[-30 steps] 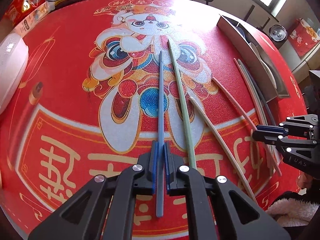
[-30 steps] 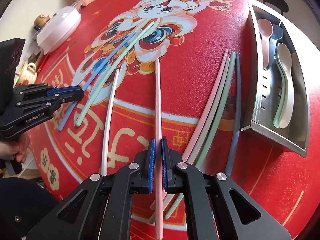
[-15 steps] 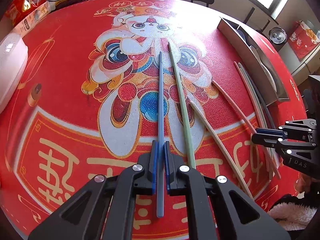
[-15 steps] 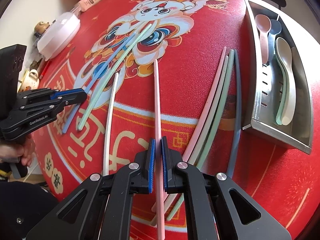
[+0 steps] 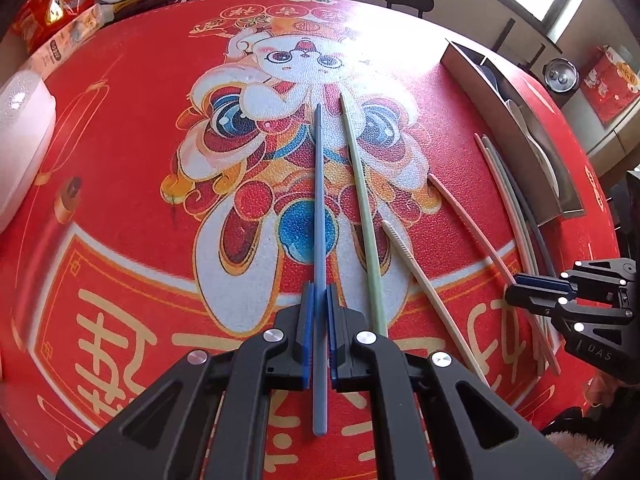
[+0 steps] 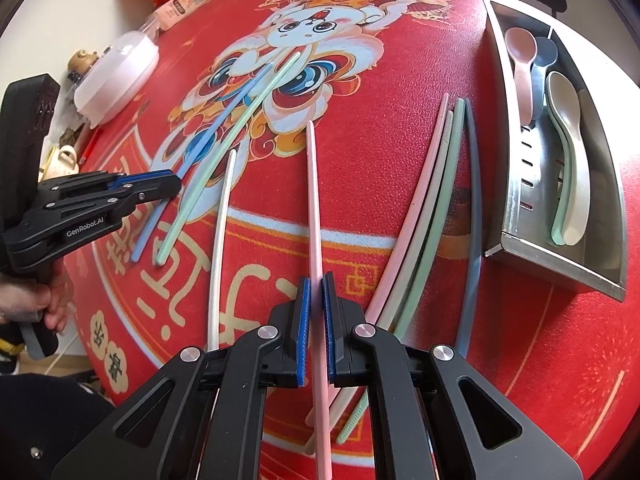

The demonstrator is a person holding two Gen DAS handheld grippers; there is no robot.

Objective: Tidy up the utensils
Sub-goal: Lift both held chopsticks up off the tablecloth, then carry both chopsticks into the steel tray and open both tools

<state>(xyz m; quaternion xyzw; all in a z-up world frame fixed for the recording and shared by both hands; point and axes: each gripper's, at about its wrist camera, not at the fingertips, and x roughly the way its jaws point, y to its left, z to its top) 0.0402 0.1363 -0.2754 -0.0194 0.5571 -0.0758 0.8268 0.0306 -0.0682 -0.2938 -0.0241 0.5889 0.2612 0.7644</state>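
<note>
Left tongs (image 5: 318, 332) clamped on blue chopstick (image 5: 319, 216), right tongs (image 6: 314, 328) clamped on pink chopstick (image 6: 313, 208). Both sticks running lengthwise straight ahead over the red bench (image 6: 520, 360). Further off to the right, steel tray (image 6: 516, 184) with spoons, nearer the right hand. Barely changed from a second back, same grips, same spots.

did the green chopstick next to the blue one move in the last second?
No. In the left wrist view the green chopstick lies across the same part of the mat's rabbit print, beside the blue chopstick as before.
</note>
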